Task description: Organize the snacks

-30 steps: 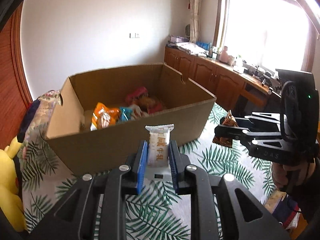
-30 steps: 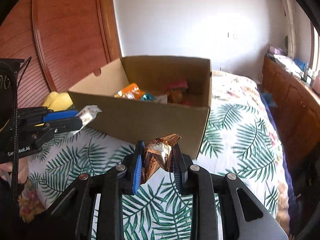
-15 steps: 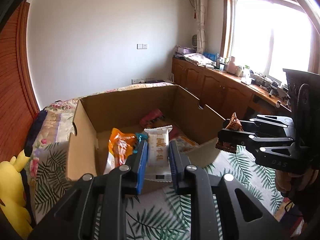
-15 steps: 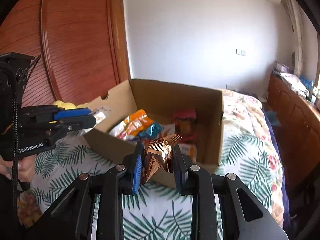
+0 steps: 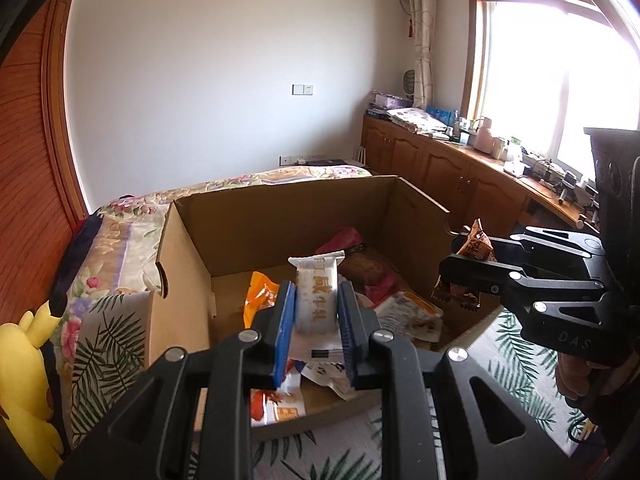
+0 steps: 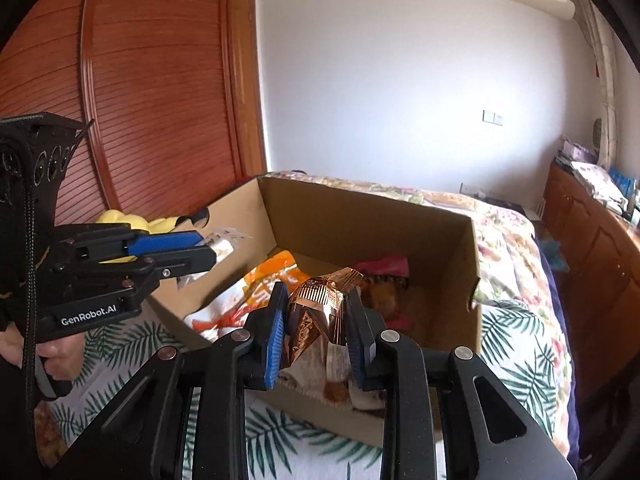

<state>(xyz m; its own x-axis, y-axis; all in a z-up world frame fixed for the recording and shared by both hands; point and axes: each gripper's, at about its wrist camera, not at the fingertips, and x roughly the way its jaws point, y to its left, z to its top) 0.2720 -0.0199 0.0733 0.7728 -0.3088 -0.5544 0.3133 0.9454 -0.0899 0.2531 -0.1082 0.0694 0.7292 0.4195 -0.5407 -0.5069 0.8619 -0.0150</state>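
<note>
Snacks fill the bottom of the big brown cardboard box (image 5: 280, 216), which sits open on a bed with a green leaf bedspread (image 6: 516, 344). Two more snacks hang above it, each one pinched by a gripper.

Nearest in the left wrist view, the left gripper (image 5: 316, 316) squeezes a white snack pack with gold writing (image 5: 317, 292) between its blue pads. The pack stands upright over the near edge of the box. Under it lies a flat white wrapper (image 5: 328, 368) by the near wall, with an orange and white pack (image 5: 280, 404) at the near left corner. Further in are an orange bag (image 5: 260, 296), a white bag with an orange stripe (image 5: 408, 308), and a pink-red bag (image 5: 344, 240) by the far wall.

The right gripper (image 6: 316, 328) pinches a shiny copper foil packet (image 6: 320, 308). It is also over the near edge of the box, close to the right wall. A person's hand (image 6: 24, 348) holds the left gripper's handle.

A yellow plush toy (image 5: 28, 376) sits on the bed outside the left wall of the box.

A second ago both grippers were in front of the box, over the leaf bedspread, and the near wall hid most of the snacks inside. Now both are over the box and look down into it. Both packs sit in their grips just as before.
</note>
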